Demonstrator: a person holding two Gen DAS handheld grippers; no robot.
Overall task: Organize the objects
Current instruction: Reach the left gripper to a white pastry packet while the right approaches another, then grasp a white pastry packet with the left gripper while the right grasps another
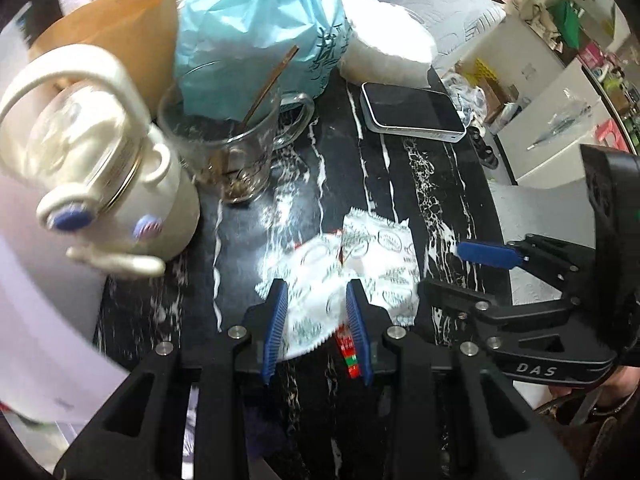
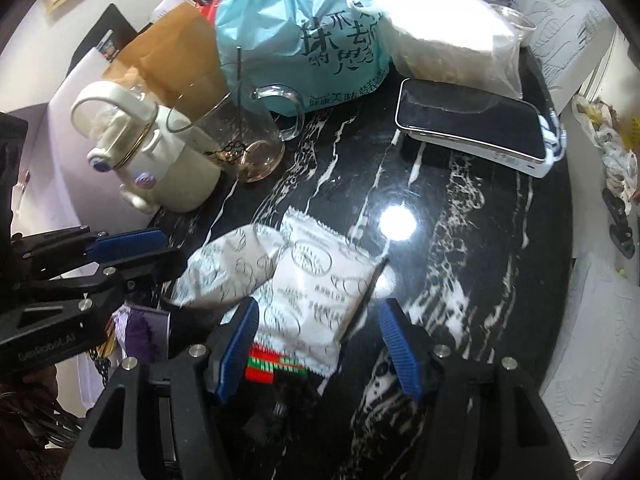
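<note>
Two white snack packets [image 2: 308,288] lie overlapping on the black marbled counter [image 2: 460,240], and I take them as my landmark. My left tool [image 1: 316,320] points steeply down over the near edge of the left-hand packet [image 1: 312,280]; its blue pads [image 1: 276,320] stand a narrow way apart with the packet's edge showing between them, but I cannot tell whether they press on it. My right tool [image 2: 320,344] also tilts steeply down, over the near edge of the right-hand packet; its jaws stand wider, one blue pad at the packet's left corner and the other clear of it on bare counter, so nothing is gripped. In the right wrist view the left tool [image 2: 160,244] reaches in from the left of the packets. Beyond the packets stand a glass mug [image 2: 240,140] with a stick in it and a cream bottle [image 2: 160,160] just beside it. Farther back sit a teal bag [image 2: 300,40] and, to the right, a dark-topped flat device [image 2: 472,128].
</note>
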